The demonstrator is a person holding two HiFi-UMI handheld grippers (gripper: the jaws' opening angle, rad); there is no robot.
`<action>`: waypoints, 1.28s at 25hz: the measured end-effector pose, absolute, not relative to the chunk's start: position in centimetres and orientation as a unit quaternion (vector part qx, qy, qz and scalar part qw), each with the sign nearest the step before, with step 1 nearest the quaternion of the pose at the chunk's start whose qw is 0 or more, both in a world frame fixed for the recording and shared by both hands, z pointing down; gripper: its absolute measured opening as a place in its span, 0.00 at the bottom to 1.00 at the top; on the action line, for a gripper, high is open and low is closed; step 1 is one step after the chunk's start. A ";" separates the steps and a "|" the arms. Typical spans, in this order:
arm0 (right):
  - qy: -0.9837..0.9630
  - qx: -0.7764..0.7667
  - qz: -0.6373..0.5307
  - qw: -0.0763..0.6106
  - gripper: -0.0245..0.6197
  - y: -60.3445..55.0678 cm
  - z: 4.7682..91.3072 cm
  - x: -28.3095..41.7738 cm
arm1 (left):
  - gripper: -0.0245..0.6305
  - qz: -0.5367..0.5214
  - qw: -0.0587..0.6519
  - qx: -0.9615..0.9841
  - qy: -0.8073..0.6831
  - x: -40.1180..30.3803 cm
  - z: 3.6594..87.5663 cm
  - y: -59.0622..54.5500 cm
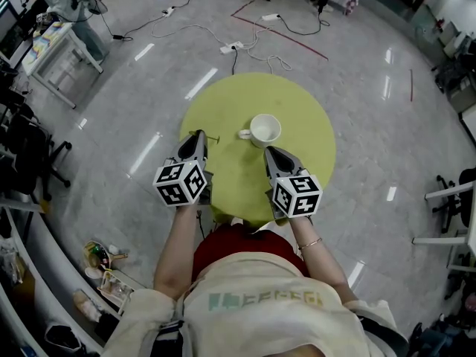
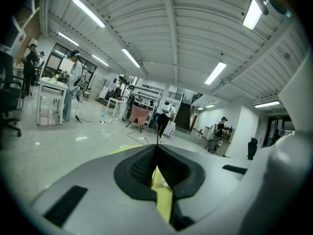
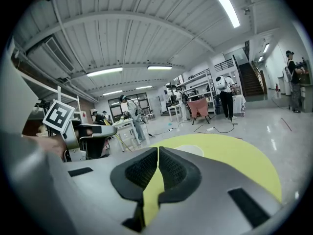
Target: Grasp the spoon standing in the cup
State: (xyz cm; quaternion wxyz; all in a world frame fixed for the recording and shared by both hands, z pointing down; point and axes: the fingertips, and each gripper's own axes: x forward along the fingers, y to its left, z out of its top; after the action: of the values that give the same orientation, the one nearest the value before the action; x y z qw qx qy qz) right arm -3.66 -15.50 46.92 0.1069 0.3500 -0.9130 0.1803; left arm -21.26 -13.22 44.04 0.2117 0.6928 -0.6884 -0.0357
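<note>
A white cup (image 1: pixel 265 129) stands on the round yellow-green table (image 1: pixel 312 136), handle to the left, and nothing shows inside it. My left gripper (image 1: pixel 199 135) sits left of the cup, shut on the spoon (image 1: pixel 213 136), a thin handle that sticks out past its tips. In the left gripper view the spoon (image 2: pixel 157 137) rises as a thin line from the closed left gripper (image 2: pixel 156 148). My right gripper (image 1: pixel 269 152) is just in front of the cup, shut with nothing between its jaws. From the right gripper (image 3: pixel 158 150) the cup (image 3: pixel 191 150) shows as a pale patch on the table.
Cables and a power strip (image 1: pixel 230 47) lie on the grey floor beyond the table. A white table (image 1: pixel 56 54) stands at the far left, office chairs (image 1: pixel 30 151) at the left edge. The left gripper (image 3: pixel 80 131) shows in the right gripper view. People stand at benches (image 2: pixel 73 84).
</note>
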 end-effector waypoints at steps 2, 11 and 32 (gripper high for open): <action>-0.914 0.349 0.179 0.108 0.10 -15.3 46.9 -3.8 | 0.07 -0.032 0.216 0.690 -0.690 -21.4 44.5 -12.8; -0.914 0.344 0.181 0.116 0.10 -14.8 47.4 -4.2 | 0.07 -0.023 0.236 0.679 -0.695 -21.9 46.4 -11.2; -0.922 0.329 0.160 0.127 0.10 -12.4 47.4 -3.7 | 0.07 0.005 0.254 0.672 -0.696 -20.5 48.8 -7.4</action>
State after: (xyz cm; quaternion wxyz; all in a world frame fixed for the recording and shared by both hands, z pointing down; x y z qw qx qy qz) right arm -3.68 -12.38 47.42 0.1271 0.3288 -0.9220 0.1602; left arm -20.50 -7.38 48.82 0.2539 0.6719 -0.6957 0.0054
